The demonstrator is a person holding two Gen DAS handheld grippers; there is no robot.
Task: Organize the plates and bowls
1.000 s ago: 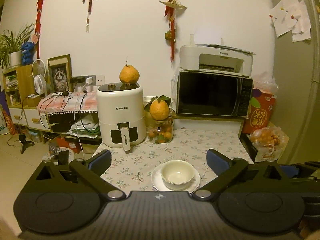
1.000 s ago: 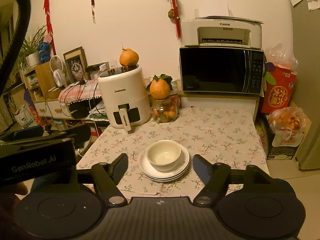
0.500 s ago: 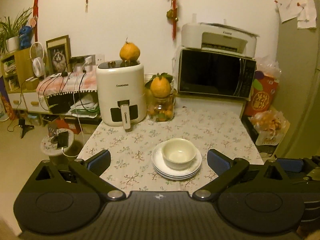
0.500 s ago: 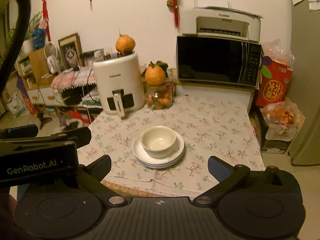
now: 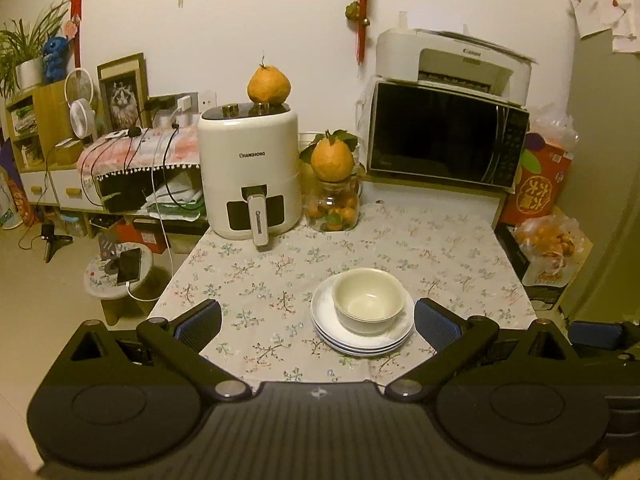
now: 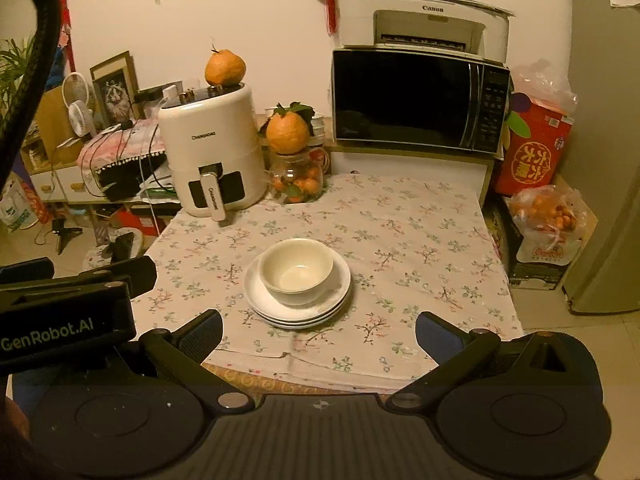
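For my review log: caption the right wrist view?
Open right gripper faces cream ceramic bowl atop stacked white plates on floral tablecloth.

Dim warm light, sharp, fisheye-bent edges

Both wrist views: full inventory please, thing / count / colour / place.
bowl: 1, cream, on the plates
plates: a stack, white, mid table
tablecloth: 1, floral, covering the table
air fryer: 1, white, table's far left corner
big citrus: 2, orange, on fryer and on jar
jar: 1, clear, beside the fryer
microwave: 1, black, behind the table
printer: 1, white, on the microwave
left gripper: open, empty
right gripper: open, empty, jaws just opened
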